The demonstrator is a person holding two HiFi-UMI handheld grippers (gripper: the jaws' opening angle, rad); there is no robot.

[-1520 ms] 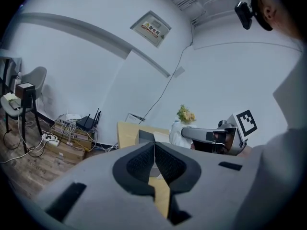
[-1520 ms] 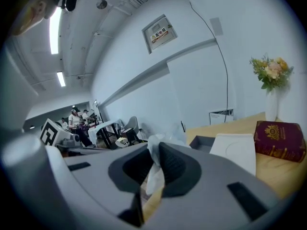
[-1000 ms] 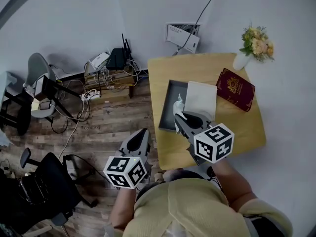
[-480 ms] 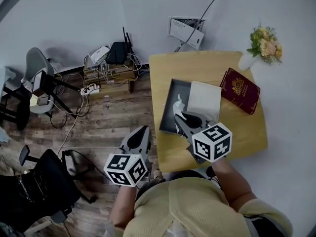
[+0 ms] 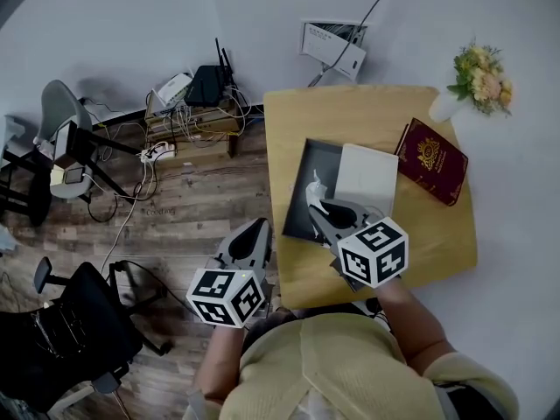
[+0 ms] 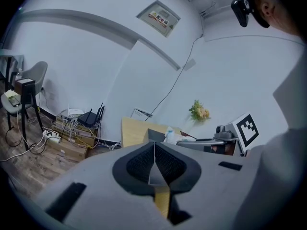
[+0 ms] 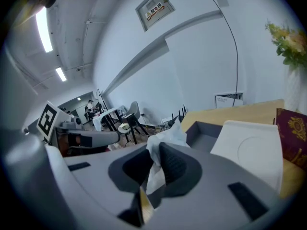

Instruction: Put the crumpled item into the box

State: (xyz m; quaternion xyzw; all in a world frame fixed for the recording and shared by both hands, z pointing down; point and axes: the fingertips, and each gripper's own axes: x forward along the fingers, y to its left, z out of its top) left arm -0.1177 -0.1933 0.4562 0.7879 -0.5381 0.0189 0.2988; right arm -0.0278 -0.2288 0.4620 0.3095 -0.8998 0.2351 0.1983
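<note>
Jaws of the right gripper are nearly together, pinching a crumpled white item, which looks like tissue or thin paper. The wad is caught low between the two dark pads, and its loose end sticks up and forward past the tips.

Seen from the head view, the wad hangs over the near left part of a shallow dark grey box, above it and apparently not yet touching its floor. The box lies just ahead of and below the jaw tips, with its long side running away from the person.

A flat white lid covers the right part of the box, so only the left strip is open. That is the relation the coming move seems to turn on: the wad has to go down into the uncovered strip, left of the lid's edge, before the pads part.

The right gripper is clearly the nearer one and already carries the load. The left gripper has its jaws fully together with nothing between them, and it hangs off the left edge of the wooden table, over the floor.

Further right on the table lie a dark red booklet and, at the far corner, a small vase of flowers, both well apart from the box opening.
</note>
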